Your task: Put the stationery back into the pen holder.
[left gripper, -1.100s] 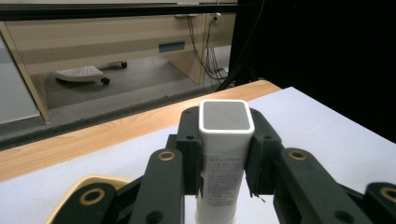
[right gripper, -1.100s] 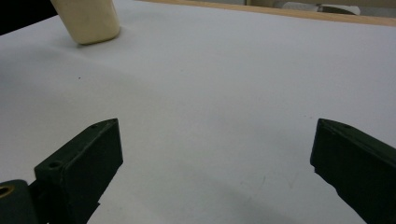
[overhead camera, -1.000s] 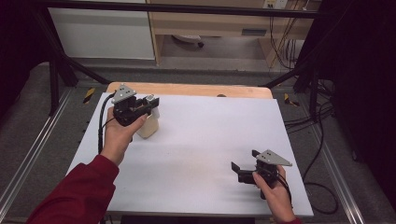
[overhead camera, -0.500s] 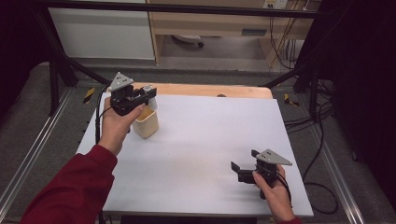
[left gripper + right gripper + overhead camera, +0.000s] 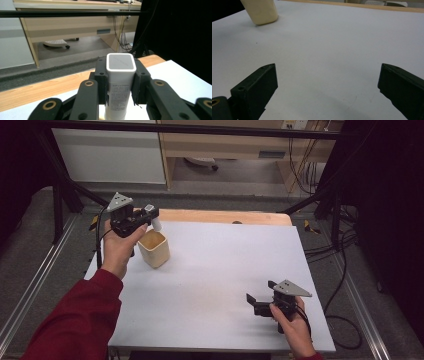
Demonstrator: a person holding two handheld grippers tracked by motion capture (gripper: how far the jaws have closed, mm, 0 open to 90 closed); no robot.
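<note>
My left gripper [image 5: 150, 217] is shut on a white rectangular bottle [image 5: 119, 82] with a grey end cap and small print on its side. It holds the bottle [image 5: 153, 220] in the air, just above the far rim of a cream square cup [image 5: 154, 248] standing at the table's far left. In the left gripper view both black jaws press the bottle's sides. My right gripper [image 5: 252, 302] rests near the table's front right, open, with nothing between its jaws [image 5: 327, 92]. The cream cup [image 5: 260, 11] appears at the top left of the right gripper view.
The white tabletop [image 5: 225, 270] has a wooden strip [image 5: 225, 216] along its far edge. Beyond it are a wooden desk [image 5: 240, 145], a white cabinet [image 5: 110, 155] and hanging cables [image 5: 300, 165]. Metal rails [image 5: 30, 285] run along the floor on both sides.
My left hand has lifted away from the cup's side and moved up and back, and the white bottle is now out of the cup. The right gripper has stayed put.
</note>
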